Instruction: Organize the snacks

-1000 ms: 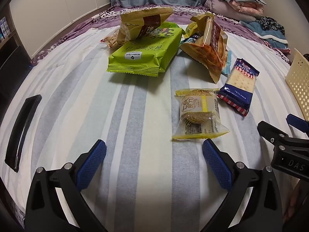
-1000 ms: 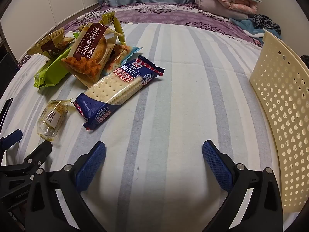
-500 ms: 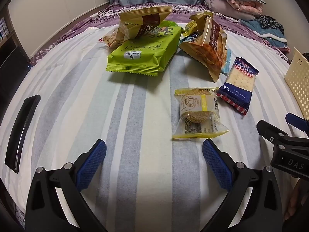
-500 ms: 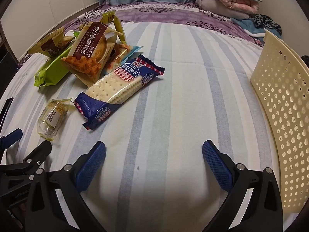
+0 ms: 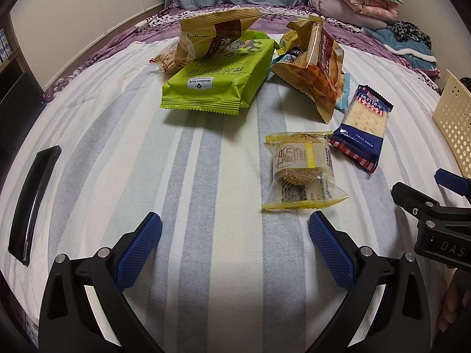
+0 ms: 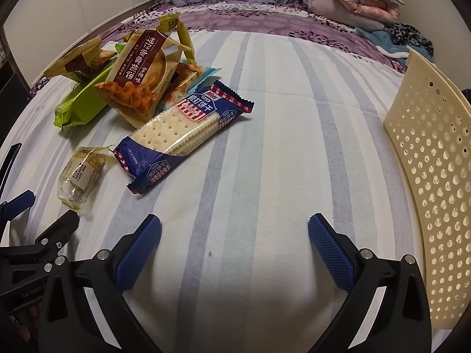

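Both grippers (image 5: pixel 235 245) (image 6: pixel 235 245) wide apart, empty

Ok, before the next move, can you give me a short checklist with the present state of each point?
1. Left tongs open, holding nothing: ok.
2. Right tongs open, holding nothing: ok.
3. Small yellow cake packet lies free on the striped sheet, nothing on top, just ahead of the left tongs: ok.
4. Blue cracker pack lies flat with nothing on top: ok.
5. Cream perforated basket beside the right tongs: ok; what is inside it: cannot tell.
6. Green pack free to lift: not ok, a yellow-brown bag leans on it.
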A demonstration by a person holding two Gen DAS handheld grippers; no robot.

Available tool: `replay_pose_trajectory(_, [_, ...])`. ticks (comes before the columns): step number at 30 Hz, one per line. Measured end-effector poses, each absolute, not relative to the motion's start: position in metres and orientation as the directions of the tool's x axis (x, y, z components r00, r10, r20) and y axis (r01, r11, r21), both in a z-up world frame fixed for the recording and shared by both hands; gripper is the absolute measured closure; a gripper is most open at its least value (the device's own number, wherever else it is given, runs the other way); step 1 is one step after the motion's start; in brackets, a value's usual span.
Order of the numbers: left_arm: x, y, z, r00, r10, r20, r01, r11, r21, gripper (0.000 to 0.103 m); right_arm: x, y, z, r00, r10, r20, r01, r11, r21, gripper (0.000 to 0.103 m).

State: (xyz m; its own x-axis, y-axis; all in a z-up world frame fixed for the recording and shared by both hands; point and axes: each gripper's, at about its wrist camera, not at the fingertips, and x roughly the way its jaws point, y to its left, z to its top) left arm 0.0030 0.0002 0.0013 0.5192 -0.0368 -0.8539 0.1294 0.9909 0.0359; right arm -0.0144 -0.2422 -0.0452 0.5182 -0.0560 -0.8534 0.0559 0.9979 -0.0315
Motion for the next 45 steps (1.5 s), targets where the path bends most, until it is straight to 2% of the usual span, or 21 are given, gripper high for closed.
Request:
replay_pose_trajectory(17, [0.003, 0.002, 0.004, 0.482, -0.056, -0.875, 0.160, 0.987, 0.025, 0.002, -0.014, -0.242, -0.044, 0.511, -0.060, -0.858, 0.064, 0.997, -0.032, 0.005])
replay_pose_trajectory(24, [-0.005, -0.002, 0.015, 0.523, -0.079, -0.849, 0.179, 0.984, 0.019, 0.002, -0.016, -0.242, -0.042, 0.505, -0.063, -0.861, 0.074, 0.997, -0.030, 0.005])
replay_pose_trajectory(37, [0.002, 0.015, 0.051, 0.612, -0.068, -0.788, 0.107, 0.994, -0.003, 0.002, -0.006, -0.236, -0.006, 0.563, 0.048, -0.825, 0.050, 0.995, 0.092, 0.005])
replay_pose_trajectory(45, [0.006, 0.024, 0.049, 0.602, -0.038, -0.797, 0.077, 0.997, 0.011, 0.002, 0.033, -0.220, -0.023, 0.500, 0.087, -0.862, 0.063, 0.989, 0.137, 0.005])
